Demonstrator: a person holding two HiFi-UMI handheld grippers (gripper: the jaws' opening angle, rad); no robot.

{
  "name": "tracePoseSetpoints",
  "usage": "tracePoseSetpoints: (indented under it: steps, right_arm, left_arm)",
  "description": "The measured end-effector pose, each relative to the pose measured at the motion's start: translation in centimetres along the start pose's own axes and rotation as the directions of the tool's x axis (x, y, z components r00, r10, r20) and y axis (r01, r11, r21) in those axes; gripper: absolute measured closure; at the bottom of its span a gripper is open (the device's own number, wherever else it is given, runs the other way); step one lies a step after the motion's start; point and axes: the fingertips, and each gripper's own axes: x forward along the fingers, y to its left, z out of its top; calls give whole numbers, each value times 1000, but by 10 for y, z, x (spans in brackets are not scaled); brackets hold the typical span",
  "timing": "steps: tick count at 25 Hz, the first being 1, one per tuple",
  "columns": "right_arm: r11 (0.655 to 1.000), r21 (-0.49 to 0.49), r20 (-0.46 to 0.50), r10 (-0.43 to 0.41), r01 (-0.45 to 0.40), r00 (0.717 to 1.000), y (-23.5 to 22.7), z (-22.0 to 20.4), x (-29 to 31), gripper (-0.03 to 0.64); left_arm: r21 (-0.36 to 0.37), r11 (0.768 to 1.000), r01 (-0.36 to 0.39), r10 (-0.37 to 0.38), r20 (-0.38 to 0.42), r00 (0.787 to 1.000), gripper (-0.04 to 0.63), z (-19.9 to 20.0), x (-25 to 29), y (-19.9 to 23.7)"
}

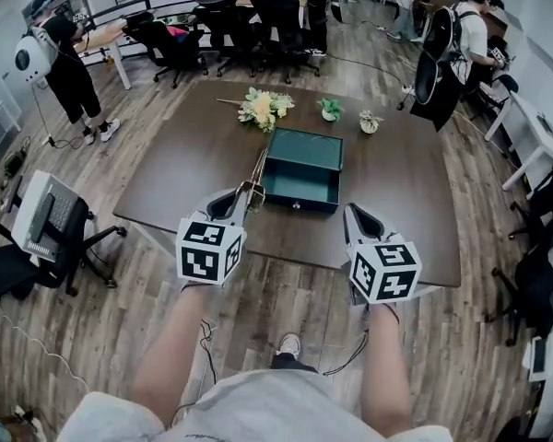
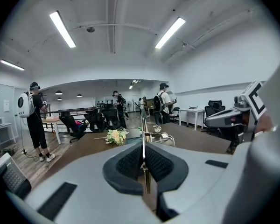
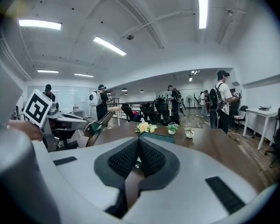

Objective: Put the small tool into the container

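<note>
The left gripper (image 2: 143, 149) has its two black pads pressed together on the small tool (image 2: 143, 132). The tool is a thin metal thing that sticks out straight ahead over the brown table (image 2: 196, 143). A bunch of flowers (image 2: 115, 136) lies farther off on the table, and the right gripper (image 2: 229, 119) shows at the right side.

The left forearm (image 1: 170, 348) and right forearm (image 1: 387, 366) reached forward side by side. The left gripper (image 1: 247, 193) was clamped on a thin small tool (image 1: 258, 168) jutting ahead of its jaws. The right gripper (image 1: 352, 210) had its jaws pressed together, empty.
</note>
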Motion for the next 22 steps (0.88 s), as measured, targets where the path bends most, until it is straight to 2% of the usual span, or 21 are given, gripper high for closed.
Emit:
tracePoseSetpoints:
  steps: [13,22]
  right_arm:
    - [999,10,-23,46,-46,999,-57,5,56,614]
    - [997,13,-28,71,-70,997,-74,7,74,614]
  left_arm:
    - [-9,999,-44,43,-33,999,594,12,70,1]
    - [-5,998,-68,68,-42,997,594,18,88,3]
